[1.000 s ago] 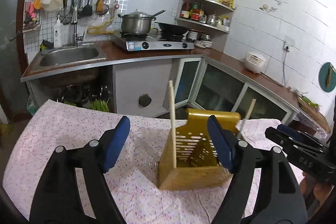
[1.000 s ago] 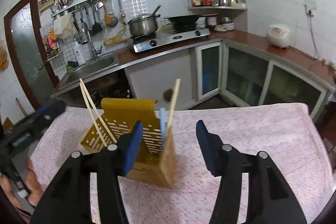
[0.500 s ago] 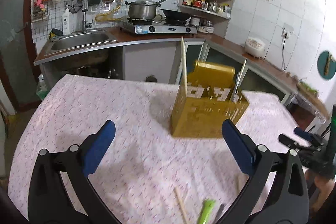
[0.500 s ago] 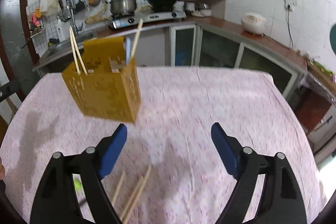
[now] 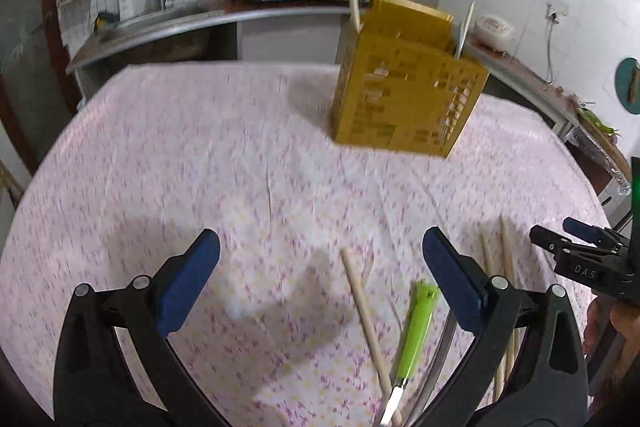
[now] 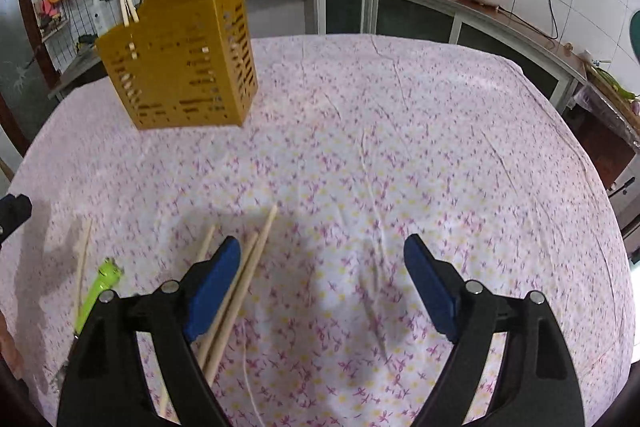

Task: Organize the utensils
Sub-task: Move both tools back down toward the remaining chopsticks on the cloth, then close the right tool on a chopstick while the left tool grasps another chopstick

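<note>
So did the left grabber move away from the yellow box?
Yes. The left gripper has backed off from the yellow box, which looks farther away now, and the loose chopsticks have come into view.

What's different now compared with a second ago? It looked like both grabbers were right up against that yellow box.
Both have pulled back from the yellow slotted plastic utensil holder: the left gripper and right gripper now hang over loose wooden chopsticks and a green-handled utensil on the floral tablecloth. Nothing was picked up. The jaws stay open and empty, and the holder keeps its chopsticks.
</note>
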`<action>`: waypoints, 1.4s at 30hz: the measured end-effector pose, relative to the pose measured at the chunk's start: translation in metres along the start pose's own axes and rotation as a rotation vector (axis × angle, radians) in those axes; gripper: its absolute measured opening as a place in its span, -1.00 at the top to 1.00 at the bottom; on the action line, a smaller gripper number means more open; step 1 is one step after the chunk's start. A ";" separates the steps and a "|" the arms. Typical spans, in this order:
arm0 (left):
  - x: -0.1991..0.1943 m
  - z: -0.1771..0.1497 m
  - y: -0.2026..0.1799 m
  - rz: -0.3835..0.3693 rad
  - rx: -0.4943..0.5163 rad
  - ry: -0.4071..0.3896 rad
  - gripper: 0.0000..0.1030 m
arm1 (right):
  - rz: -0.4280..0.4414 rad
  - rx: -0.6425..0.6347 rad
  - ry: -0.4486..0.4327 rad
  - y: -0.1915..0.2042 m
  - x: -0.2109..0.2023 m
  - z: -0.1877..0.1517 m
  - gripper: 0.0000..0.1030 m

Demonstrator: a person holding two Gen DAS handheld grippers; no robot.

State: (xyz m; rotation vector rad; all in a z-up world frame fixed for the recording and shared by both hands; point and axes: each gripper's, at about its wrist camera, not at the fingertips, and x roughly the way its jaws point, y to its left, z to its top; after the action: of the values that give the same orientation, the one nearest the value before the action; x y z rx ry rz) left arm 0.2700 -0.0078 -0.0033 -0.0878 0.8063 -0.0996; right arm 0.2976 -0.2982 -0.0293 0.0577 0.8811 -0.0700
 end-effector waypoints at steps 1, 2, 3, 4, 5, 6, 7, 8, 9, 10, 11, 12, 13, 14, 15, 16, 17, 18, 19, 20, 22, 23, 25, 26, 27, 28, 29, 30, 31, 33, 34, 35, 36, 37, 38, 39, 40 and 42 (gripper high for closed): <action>0.003 -0.003 -0.001 0.001 -0.007 0.022 -0.90 | 0.002 0.000 0.002 0.001 0.000 -0.002 -0.60; 0.005 -0.006 -0.002 -0.006 -0.010 0.034 -0.90 | 0.001 0.002 0.005 0.001 0.000 -0.002 -0.59; 0.006 -0.008 -0.003 -0.010 -0.013 0.044 -0.89 | -0.001 0.006 0.013 0.001 0.001 -0.003 -0.58; 0.007 -0.010 -0.004 -0.008 -0.019 0.053 -0.88 | 0.001 0.009 0.017 0.001 0.001 -0.003 -0.57; 0.008 -0.011 -0.005 -0.007 -0.021 0.057 -0.83 | 0.004 0.013 0.025 0.001 0.002 -0.004 -0.48; 0.008 -0.012 -0.007 -0.005 -0.020 0.060 -0.80 | 0.005 0.014 0.034 0.002 0.002 -0.005 -0.38; 0.009 -0.013 -0.009 -0.001 -0.014 0.066 -0.72 | 0.004 0.014 0.044 0.002 0.004 -0.005 -0.25; 0.011 -0.013 -0.011 0.004 -0.008 0.072 -0.66 | 0.004 0.015 0.058 0.002 0.006 -0.005 -0.15; 0.014 -0.014 -0.013 0.008 -0.005 0.082 -0.65 | 0.009 0.019 0.068 0.003 0.008 -0.005 -0.11; 0.016 -0.014 -0.014 0.008 -0.005 0.089 -0.62 | 0.022 0.027 0.082 0.003 0.010 -0.005 -0.01; 0.019 -0.014 -0.014 0.005 -0.006 0.099 -0.55 | 0.027 0.031 0.087 0.004 0.011 -0.005 0.03; 0.022 -0.015 -0.015 0.001 -0.007 0.110 -0.50 | 0.032 0.035 0.091 0.006 0.011 -0.005 0.04; 0.025 -0.015 -0.015 -0.005 -0.009 0.124 -0.41 | 0.035 0.036 0.094 0.007 0.012 -0.005 0.08; 0.027 -0.015 -0.016 -0.009 -0.009 0.138 -0.35 | 0.037 0.034 0.101 0.009 0.013 -0.004 0.13; 0.028 -0.016 -0.016 -0.009 -0.008 0.145 -0.34 | 0.039 0.032 0.106 0.009 0.014 -0.005 0.17; 0.030 -0.017 -0.017 -0.007 -0.005 0.154 -0.33 | 0.044 0.030 0.118 0.011 0.016 -0.004 0.25; 0.031 -0.017 -0.017 -0.001 -0.003 0.161 -0.33 | 0.048 0.030 0.127 0.012 0.017 -0.004 0.33; 0.032 -0.017 -0.017 0.003 -0.002 0.165 -0.32 | 0.051 0.032 0.133 0.013 0.018 -0.004 0.35; 0.033 -0.017 -0.017 0.009 -0.003 0.172 -0.26 | 0.053 0.035 0.135 0.014 0.019 -0.004 0.40; 0.035 -0.017 -0.016 0.010 -0.006 0.182 -0.15 | 0.054 0.036 0.138 0.015 0.020 -0.004 0.45; 0.039 -0.016 -0.016 0.003 -0.014 0.208 -0.04 | 0.070 0.045 0.148 0.017 0.022 -0.003 0.46; 0.041 -0.015 -0.018 0.008 -0.015 0.216 -0.04 | 0.076 0.051 0.148 0.018 0.022 -0.002 0.46; 0.042 -0.015 -0.019 0.017 -0.012 0.222 -0.04 | 0.078 0.062 0.138 0.019 0.019 0.000 0.46; 0.042 -0.015 -0.021 0.015 -0.010 0.225 -0.04 | 0.079 0.066 0.133 0.019 0.017 0.001 0.46; 0.042 -0.014 -0.021 0.014 -0.010 0.227 -0.04 | 0.082 0.070 0.132 0.019 0.015 0.003 0.46; 0.042 -0.014 -0.022 0.013 -0.010 0.228 -0.04 | 0.088 0.071 0.131 0.020 0.014 0.005 0.46; 0.043 -0.013 -0.023 0.012 -0.007 0.229 -0.04 | 0.081 0.059 0.135 0.023 0.013 0.006 0.46; 0.044 -0.013 -0.025 0.012 -0.002 0.232 -0.02 | 0.070 0.048 0.137 0.025 0.013 0.006 0.46; 0.046 -0.013 -0.026 0.012 0.004 0.238 0.05 | 0.060 0.036 0.145 0.027 0.014 0.007 0.46; 0.051 -0.013 -0.028 0.008 0.007 0.254 0.17 | 0.065 0.039 0.179 0.029 0.023 0.005 0.53; 0.054 -0.015 -0.028 0.004 0.005 0.268 0.22 | 0.067 0.041 0.187 0.029 0.026 0.003 0.57; 0.056 -0.016 -0.028 0.005 0.004 0.276 0.27 | 0.073 0.045 0.185 0.029 0.027 0.003 0.57; 0.057 -0.016 -0.029 0.010 0.005 0.277 0.28 | 0.071 0.047 0.183 0.029 0.027 0.003 0.57; 0.058 -0.016 -0.029 0.014 0.009 0.274 0.31 | 0.070 0.044 0.184 0.030 0.028 0.003 0.62; 0.058 -0.016 -0.028 0.013 0.009 0.275 0.32 | 0.069 0.038 0.187 0.032 0.029 0.004 0.63; 0.059 -0.015 -0.028 0.012 0.005 0.278 0.33 | 0.062 0.030 0.191 0.033 0.029 0.006 0.63; 0.061 -0.013 -0.027 0.013 -0.002 0.283 0.37 | 0.058 0.025 0.195 0.034 0.031 0.007 0.67; 0.063 -0.011 -0.025 0.015 -0.006 0.291 0.44 | 0.063 0.021 0.213 0.035 0.034 0.011 0.74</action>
State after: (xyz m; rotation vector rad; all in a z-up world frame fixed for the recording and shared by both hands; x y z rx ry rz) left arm 0.3039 -0.0408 -0.0536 -0.0738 1.0982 -0.0975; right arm 0.3304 -0.2656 -0.0476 0.1137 1.0903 -0.0137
